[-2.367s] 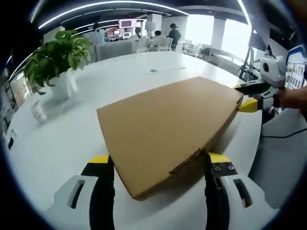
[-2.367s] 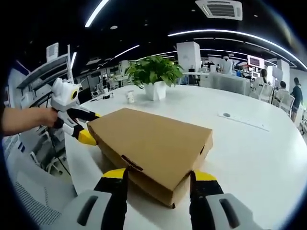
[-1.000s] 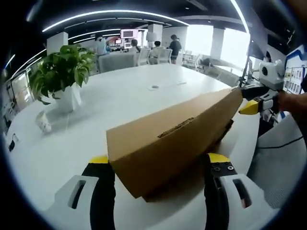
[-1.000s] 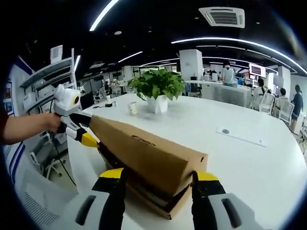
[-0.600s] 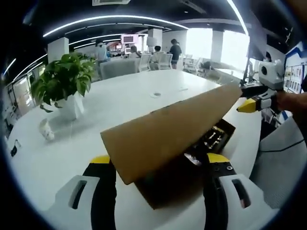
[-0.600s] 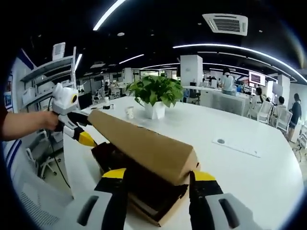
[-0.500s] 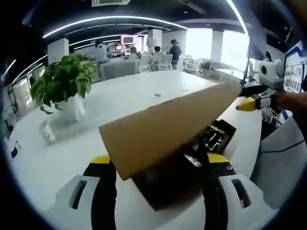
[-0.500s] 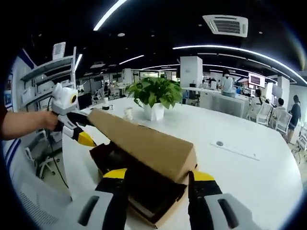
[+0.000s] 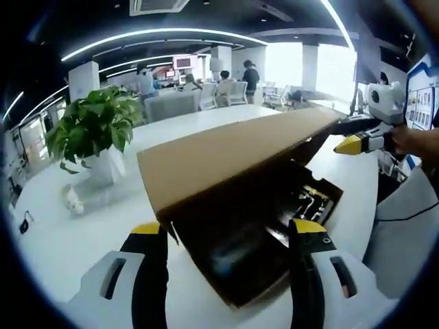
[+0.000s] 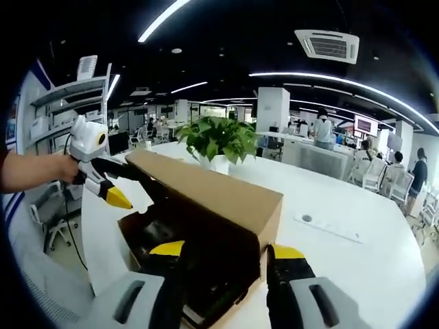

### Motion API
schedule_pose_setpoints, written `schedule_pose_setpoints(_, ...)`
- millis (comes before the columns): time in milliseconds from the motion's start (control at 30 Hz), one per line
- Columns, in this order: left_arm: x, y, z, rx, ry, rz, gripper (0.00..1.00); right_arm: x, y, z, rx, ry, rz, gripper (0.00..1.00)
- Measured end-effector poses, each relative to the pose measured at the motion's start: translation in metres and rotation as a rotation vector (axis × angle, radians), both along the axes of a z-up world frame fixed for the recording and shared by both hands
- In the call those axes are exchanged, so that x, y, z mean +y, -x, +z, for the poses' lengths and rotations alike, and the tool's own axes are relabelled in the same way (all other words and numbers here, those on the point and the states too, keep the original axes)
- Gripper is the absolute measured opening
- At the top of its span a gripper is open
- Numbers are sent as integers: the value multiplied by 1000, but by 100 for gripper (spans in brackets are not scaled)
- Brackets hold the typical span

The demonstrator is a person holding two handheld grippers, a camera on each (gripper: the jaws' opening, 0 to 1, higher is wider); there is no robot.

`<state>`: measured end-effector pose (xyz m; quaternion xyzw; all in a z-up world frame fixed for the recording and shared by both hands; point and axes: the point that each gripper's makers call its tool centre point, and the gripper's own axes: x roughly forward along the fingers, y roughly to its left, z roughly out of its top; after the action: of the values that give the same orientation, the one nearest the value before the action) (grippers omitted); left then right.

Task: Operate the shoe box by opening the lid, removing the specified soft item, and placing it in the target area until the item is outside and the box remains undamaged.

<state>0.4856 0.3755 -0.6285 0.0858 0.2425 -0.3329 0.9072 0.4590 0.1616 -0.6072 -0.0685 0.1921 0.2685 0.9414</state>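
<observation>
**Cardboard lid raised, dark contents showing**

White table (image 9: 82, 226) runs under everything you have in front of you, curving off toward the office behind. On it, close to your near edge, sits the box (image 9: 274, 274), a brown cardboard base with a dark interior. Its lid (image 9: 226, 154) is lifted and tilted up from the side nearest you, hinged along the far side, so you look in beneath it. In your right gripper view the lid (image 10: 206, 185) stands as a long slanted panel over the base (image 10: 137, 240).

Your left gripper (image 9: 226, 236) points at one end of the box; its yellow-tipped jaws are spread wide, one on each side of the box corner, clamping nothing. Your right gripper (image 10: 219, 257) does likewise at the other end, jaws wide apart astride the corner. From the right gripper view, your left gripper (image 10: 110, 188) has its upper jaw at the far end of the lid; whether it presses the lid you cannot tell.

Inside the box lies a dark item (image 9: 302, 205) with pale markings; what it is you cannot tell.

A potted plant (image 9: 96, 137) stands on the table beyond the box, well apart from it, with a small white cup (image 9: 70, 200) near its pot.
</observation>
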Motion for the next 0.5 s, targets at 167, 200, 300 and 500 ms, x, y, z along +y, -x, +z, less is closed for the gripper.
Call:
schedule_pose_setpoints(167, -1, -4, 2, -4, -2, 0, 71, -1, -4, 2, -7, 2, -1, 42)
schedule_pose_setpoints(200, -1, -4, 2, -5, -2, 0, 71, -1, -5, 3, -8, 4, -1, 42)
schedule_pose_setpoints(300, -2, -6, 3, -7, -4, 0, 70, -1, -7, 3, -12, 7, -1, 42)
schedule_pose_setpoints(500, -2, -10, 5, -9, -4, 1, 70, -1, -12, 5, -17, 9, -4, 42)
